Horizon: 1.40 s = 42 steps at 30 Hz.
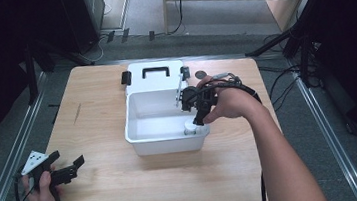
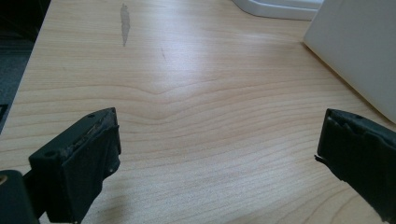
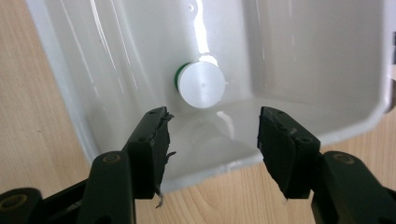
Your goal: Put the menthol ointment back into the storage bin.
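Nearest to the person, at the table's front left corner, the left gripper (image 1: pixel 68 170) lies low over the bare wood, held in the left hand (image 1: pixel 40 188). Its jaws stand wide apart with nothing between them, and in the left gripper view they frame plain wooden table (image 2: pixel 187 116) with the white side of the box (image 2: pixel 359 51) off to the right.

Farther in, at the middle of the table, sits a white plastic box (image 1: pixel 142 134) with its lid (image 1: pixel 156 77) swung back behind it, black handle showing. The right hand (image 1: pixel 232 102) holds the right gripper (image 1: pixel 200 121) pointing down over the box's near right corner. Its jaws are parted and grip nothing.

Below them, on the floor of the box, stands a small white-capped bottle (image 3: pixel 201 85) with a green band under the cap, close to the corner wall. It stands clear of the black pads (image 3: pixel 156 135), untouched by either one.
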### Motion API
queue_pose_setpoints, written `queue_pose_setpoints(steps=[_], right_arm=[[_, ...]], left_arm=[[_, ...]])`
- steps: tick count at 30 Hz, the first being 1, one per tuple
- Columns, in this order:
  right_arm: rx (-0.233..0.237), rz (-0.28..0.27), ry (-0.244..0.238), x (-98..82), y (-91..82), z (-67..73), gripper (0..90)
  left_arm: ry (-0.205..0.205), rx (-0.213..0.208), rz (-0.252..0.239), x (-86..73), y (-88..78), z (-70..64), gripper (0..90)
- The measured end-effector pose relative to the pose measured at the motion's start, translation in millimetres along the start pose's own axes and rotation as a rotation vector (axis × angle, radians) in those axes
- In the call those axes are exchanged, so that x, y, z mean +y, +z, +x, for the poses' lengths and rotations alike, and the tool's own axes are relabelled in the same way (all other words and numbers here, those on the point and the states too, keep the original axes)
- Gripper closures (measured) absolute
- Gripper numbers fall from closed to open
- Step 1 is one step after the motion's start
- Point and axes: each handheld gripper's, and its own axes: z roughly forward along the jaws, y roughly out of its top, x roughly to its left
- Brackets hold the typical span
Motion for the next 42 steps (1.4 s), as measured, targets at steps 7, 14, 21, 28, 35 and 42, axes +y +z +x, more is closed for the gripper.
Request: queue_pose_setpoints(steps=[7,14,21,28,35,42], right_arm=[[-0.014,-0.029,0.045,-24.1,-15.6,-5.0,43.2],[-0.01,-0.048,0.115,-55.5,-19.6,-5.7,41.7],[-0.003,-0.061,0.165,-77.1,-10.6,-3.9,40.3],[0.005,-0.12,0.3,-107.1,5.5,1.5,37.7],[-0.032,-0.2,0.461,-134.2,25.9,10.4,31.0],[-0.072,-0.31,0.629,-162.2,44.6,20.1,26.0]], left_arm=[[0.0,0.0,0.0,0.0,0.0,0.0,0.0],[0.001,0.0,0.0,0.0,0.1,-0.1,0.0],[0.002,-0.004,0.005,-0.2,-0.2,-0.2,0.0],[0.0,-0.004,0.006,-0.3,-0.2,-0.3,0.0],[0.0,-0.003,0.006,-0.3,-0.3,-0.4,0.0],[0.003,-0.003,0.007,-0.3,-0.3,-0.6,0.0]])
